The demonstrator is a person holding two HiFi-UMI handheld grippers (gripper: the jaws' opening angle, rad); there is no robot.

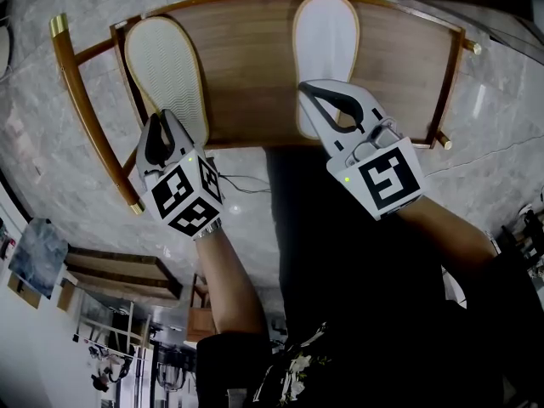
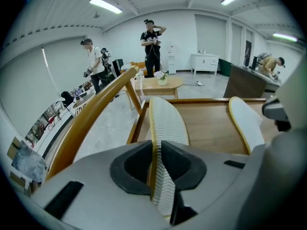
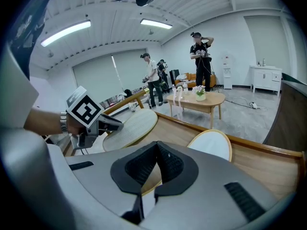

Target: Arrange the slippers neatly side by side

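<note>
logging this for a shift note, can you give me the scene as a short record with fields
surface: wooden rack on marble floor
left slipper: ribbed sole up, near end in left claw, shut on it
right slipper: smooth white face up on the rack, near end in right claw, shut on it
layout: slippers apart, left one angled, not yet neatly paired

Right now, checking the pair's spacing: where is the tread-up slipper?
Head view: the tread-up slipper is at the left end of the wooden bench, heel in the left gripper, white slipper apart to its right.
</note>
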